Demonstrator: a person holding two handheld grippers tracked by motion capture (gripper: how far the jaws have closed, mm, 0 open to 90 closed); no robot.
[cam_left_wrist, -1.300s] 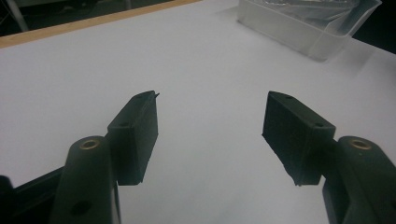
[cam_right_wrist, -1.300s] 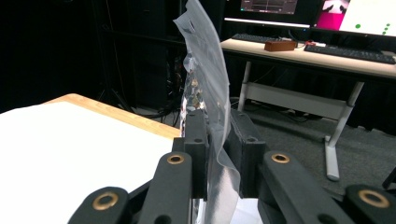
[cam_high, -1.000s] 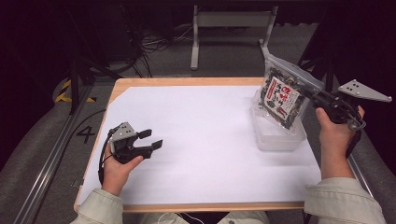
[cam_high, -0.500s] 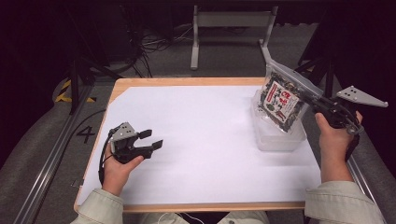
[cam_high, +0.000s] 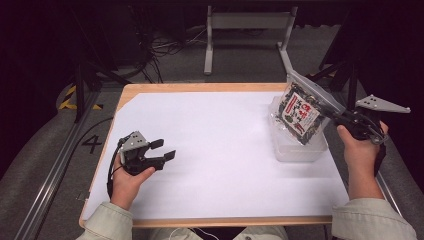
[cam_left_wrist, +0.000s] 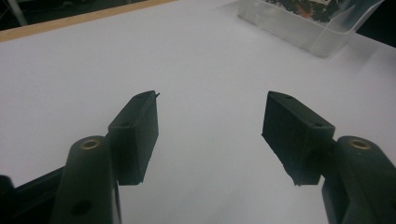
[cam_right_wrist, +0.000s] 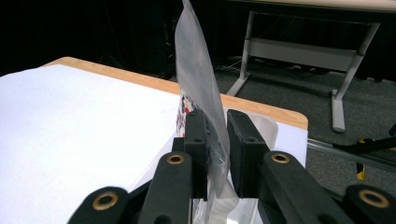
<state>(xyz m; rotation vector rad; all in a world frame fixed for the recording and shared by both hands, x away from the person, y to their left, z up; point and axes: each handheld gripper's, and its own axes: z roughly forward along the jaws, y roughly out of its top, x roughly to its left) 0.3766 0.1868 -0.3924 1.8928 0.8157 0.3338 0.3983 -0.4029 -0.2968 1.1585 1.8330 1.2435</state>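
A clear-edged snack bag (cam_high: 299, 113) with a dark printed front hangs tilted over a clear plastic container (cam_high: 300, 150) at the table's right side. My right gripper (cam_high: 325, 106) is shut on the bag's transparent edge. In the right gripper view the film (cam_right_wrist: 196, 70) stands up from between the pressed pads of that gripper (cam_right_wrist: 215, 135), with the container's rim (cam_right_wrist: 266, 128) just beyond. My left gripper (cam_high: 164, 149) rests low over the white sheet at the left, open, with nothing between its fingers (cam_left_wrist: 210, 126).
A white sheet (cam_high: 220, 150) covers the wooden table (cam_high: 200, 87). The left gripper view has the container (cam_left_wrist: 303, 32) far off at the top right. Beyond the table's far edge are a metal frame (cam_high: 250, 30) and cables on the floor.
The right hand with the bag has shifted only slightly over the container. The left hand and its gripper have kept still.
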